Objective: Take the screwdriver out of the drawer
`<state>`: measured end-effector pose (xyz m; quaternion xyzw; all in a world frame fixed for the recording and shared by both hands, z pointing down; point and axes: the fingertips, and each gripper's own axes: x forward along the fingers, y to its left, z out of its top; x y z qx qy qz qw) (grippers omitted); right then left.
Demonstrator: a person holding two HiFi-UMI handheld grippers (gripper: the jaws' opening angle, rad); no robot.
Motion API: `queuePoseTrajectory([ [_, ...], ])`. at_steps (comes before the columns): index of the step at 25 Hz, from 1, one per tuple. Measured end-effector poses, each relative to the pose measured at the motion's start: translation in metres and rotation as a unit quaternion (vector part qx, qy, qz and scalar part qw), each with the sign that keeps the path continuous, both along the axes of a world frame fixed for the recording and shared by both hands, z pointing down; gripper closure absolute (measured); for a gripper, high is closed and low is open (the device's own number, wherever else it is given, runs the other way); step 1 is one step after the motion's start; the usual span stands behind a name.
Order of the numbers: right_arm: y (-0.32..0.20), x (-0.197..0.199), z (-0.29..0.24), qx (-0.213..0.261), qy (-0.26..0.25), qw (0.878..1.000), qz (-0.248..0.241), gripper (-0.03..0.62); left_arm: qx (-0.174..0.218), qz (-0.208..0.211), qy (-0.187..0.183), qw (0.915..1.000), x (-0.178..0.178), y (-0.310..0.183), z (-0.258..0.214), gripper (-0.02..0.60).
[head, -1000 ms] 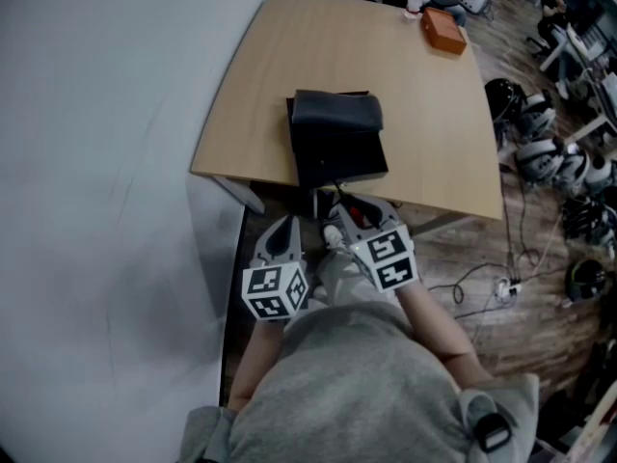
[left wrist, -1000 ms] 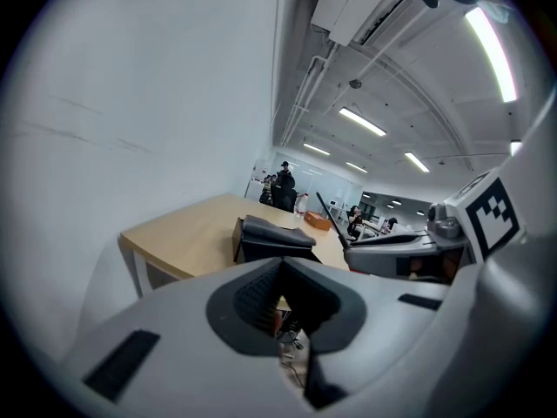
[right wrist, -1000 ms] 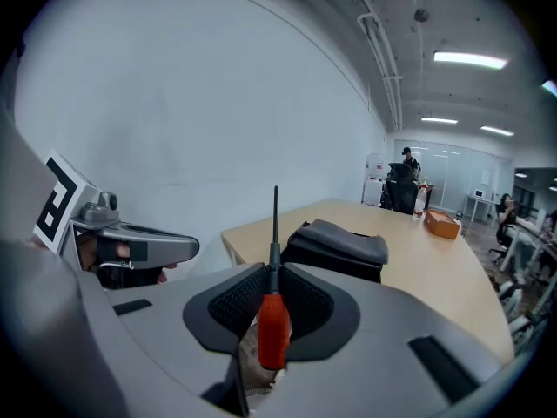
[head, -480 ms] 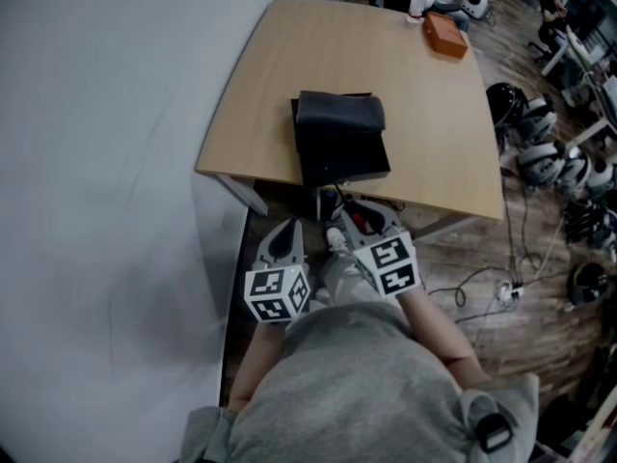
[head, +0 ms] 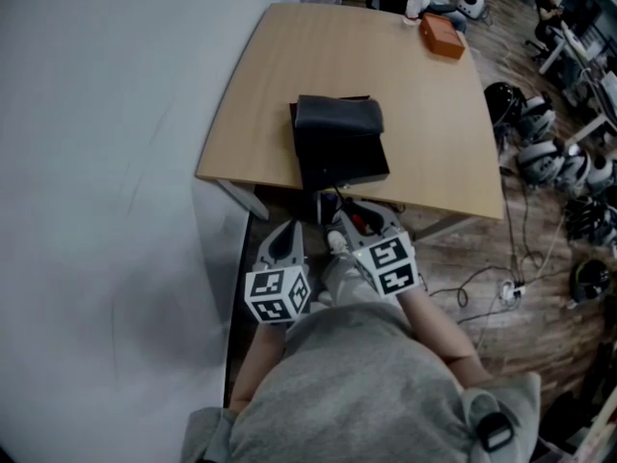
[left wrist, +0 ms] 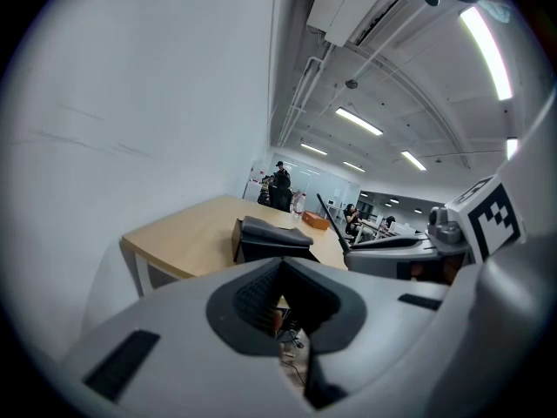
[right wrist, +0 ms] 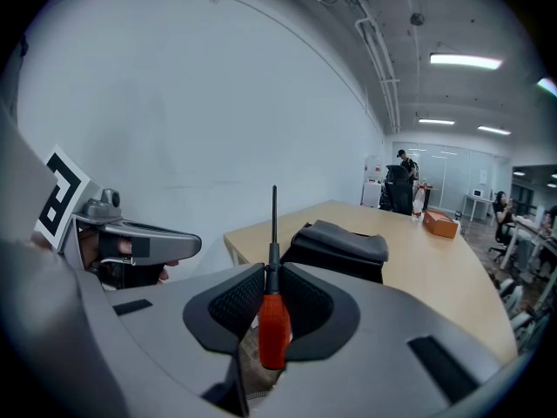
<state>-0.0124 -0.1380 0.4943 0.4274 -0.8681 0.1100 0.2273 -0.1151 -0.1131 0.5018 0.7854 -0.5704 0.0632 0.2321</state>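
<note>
Right gripper (right wrist: 271, 296): fingers closed on the screwdriver (right wrist: 273, 327). The ribbed pads press on it where the red handle meets the dark shaft. Fingers stand at a middling width, set by the tool. The handle hangs back toward the camera and the thin shaft sticks out past the fingertips, toward the bench (head: 386, 75).

Left gripper (left wrist: 280, 310): fingers drawn together, with only a narrow slit of floor showing between the pads. Nothing is held.

Position, head view: both grippers are held close in front of the person's grey top (head: 347, 384), side by side and just apart. Both are on the near side of the bench edge, over the wood-pattern floor (head: 501, 249). Their marker cubes face up.

Task item: the screwdriver is out of the black drawer box (head: 339, 148) and clear of it, in the right gripper's hold, off the bench. A spot of red shows between the right gripper's fingers in the head view as well.

The drawer box sits on the bench near its front edge, roughly centred, with a dark folded cover lying on top. I cannot tell whether its drawer stands open.

Surroundings: an orange box (head: 442, 37) sits at the far right corner of the bench, well apart from the drawer box. A plain white wall (head: 96, 162) runs along the left. Cables and other gear lie on the floor to the right of the bench.
</note>
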Motion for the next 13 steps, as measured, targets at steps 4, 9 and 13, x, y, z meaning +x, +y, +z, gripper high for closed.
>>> queuePoseTrajectory([
  [4, -0.0021, 0.0004, -0.0029, 0.002, 0.0, 1.0, 0.001, 0.528, -0.001, 0.003, 0.001, 1.0, 0.0017, -0.0023, -0.0012, 0.581],
  [9, -0.0069, -0.0019, -0.0034, 0.004, 0.0, 1.0, 0.004, 0.528, -0.002, 0.005, 0.003, 1.0, -0.0001, -0.0074, 0.0006, 0.581],
  [13, -0.0089, -0.0018, -0.007, 0.006, -0.001, 1.0, 0.006, 0.528, -0.003, 0.005, 0.004, 1.0, -0.0001, -0.0089, -0.0008, 0.581],
])
